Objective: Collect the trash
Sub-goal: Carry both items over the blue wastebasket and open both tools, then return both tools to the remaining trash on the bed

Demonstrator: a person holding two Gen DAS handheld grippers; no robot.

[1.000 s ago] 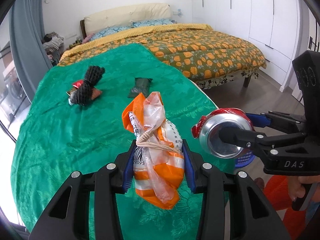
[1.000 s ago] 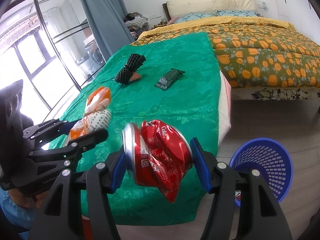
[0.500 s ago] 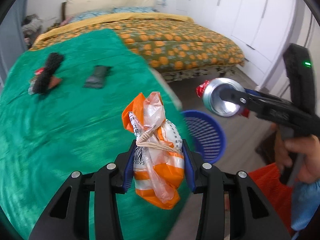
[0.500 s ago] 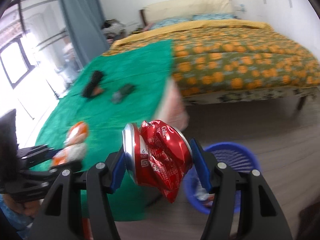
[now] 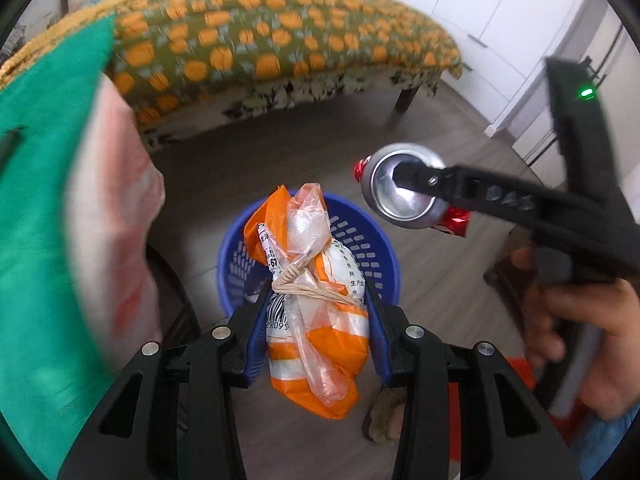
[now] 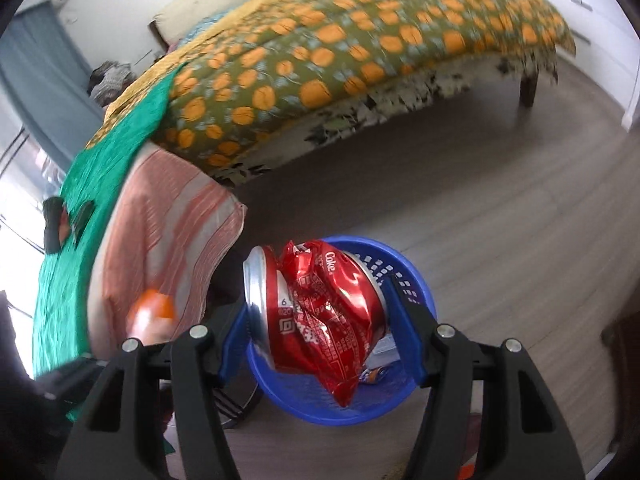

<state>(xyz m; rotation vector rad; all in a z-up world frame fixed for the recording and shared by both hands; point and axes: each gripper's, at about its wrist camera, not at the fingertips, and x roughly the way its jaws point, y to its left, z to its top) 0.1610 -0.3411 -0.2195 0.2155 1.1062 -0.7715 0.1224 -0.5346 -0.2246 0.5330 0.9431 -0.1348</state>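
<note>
Gripping tight on both sides, we've got trash in each claw. Left gripper (image 5: 316, 332) is clamped on the orange-and-white plastic bag (image 5: 316, 320), blue pads pressed into its flanks, a tan rubber band cinching its neck. Right gripper (image 6: 320, 320) is clenched on a crushed red Coke can (image 6: 320, 304), one pad on the silver end, the other on the opposite end.

Moving outward: the blue basket (image 5: 376, 248) sits on the wood floor right behind the bag in the left wrist view, and under/behind the can in the right wrist view (image 6: 420, 280). We can't tell how high above it either item hangs.

What each cam gives us: left wrist view catches the right gripper from the side, w/ the can's shiny end facing us, a green light on the tool body and the person's right hand (image 5: 592, 344) around the handle. Right wrist view shows bits of trash lying inside the basket, plus a blurred orange blob of the bag low left.

Writing: "Coke" in white on the can, w/ a "6" near the rim. Bag has a barcode, digits "29095" below it, some Chinese characters; rest too small.

Beyond: green cloth (image 6: 100, 184) at left, bed w/ orange-patterned cover (image 6: 340, 48) behind.
</note>
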